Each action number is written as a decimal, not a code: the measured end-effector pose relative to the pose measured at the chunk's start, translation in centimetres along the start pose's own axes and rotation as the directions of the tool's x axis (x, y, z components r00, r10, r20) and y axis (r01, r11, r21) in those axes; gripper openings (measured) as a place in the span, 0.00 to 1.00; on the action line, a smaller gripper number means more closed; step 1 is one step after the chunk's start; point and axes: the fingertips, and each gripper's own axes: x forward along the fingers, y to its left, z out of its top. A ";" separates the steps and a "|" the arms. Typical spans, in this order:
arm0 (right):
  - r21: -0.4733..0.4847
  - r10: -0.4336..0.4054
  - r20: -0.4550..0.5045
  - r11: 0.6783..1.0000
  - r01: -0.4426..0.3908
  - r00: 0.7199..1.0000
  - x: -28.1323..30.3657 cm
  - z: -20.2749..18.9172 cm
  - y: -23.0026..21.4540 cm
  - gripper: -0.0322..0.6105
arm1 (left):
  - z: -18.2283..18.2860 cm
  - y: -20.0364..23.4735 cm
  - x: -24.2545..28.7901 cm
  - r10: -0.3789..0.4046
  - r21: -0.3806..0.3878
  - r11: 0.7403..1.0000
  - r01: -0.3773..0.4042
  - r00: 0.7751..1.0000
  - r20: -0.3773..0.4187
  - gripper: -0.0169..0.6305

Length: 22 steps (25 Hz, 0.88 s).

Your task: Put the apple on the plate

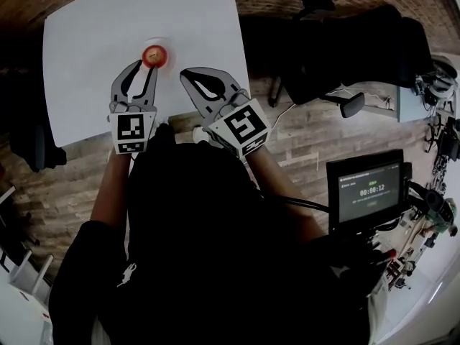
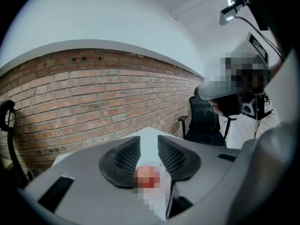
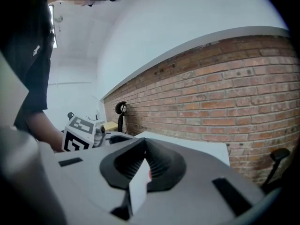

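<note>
This looks to me like an office turned lab. My bare white worktop [image 1: 86, 42] stands before an exposed brick wall [image 2: 93, 97], and black swivel chairs [image 1: 345, 49] sit on a plank floor [image 1: 316, 135]. Beside me a small screen [image 1: 368, 191] shows a timer, with cables and gear [image 1: 431, 214] heaped nearby.

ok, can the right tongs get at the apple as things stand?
Probably yes. The apple sits exposed on the plate, and only bare table lies between it and the right tongs. The left tongs hover close on the apple's other side, so it could get crowded.
</note>
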 end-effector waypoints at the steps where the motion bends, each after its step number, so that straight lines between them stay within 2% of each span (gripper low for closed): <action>1: -0.004 0.008 0.007 1.000 -0.008 1.000 0.0 0.3 0.2 0.05 | 0.5 0.2 -0.5 0.009 0.006 1.000 -0.009 1.000 0.010 0.21; 13: -0.027 0.071 0.089 0.997 -0.069 0.994 -0.2 2.8 1.8 0.05 | 2.0 1.2 -6.7 0.088 -0.029 0.996 -0.088 0.996 0.018 0.04; 22: -0.045 0.084 0.103 0.996 -0.080 0.991 -0.9 2.9 2.1 0.05 | 4.5 1.7 -9.8 0.121 -0.026 0.992 -0.120 0.990 0.072 0.04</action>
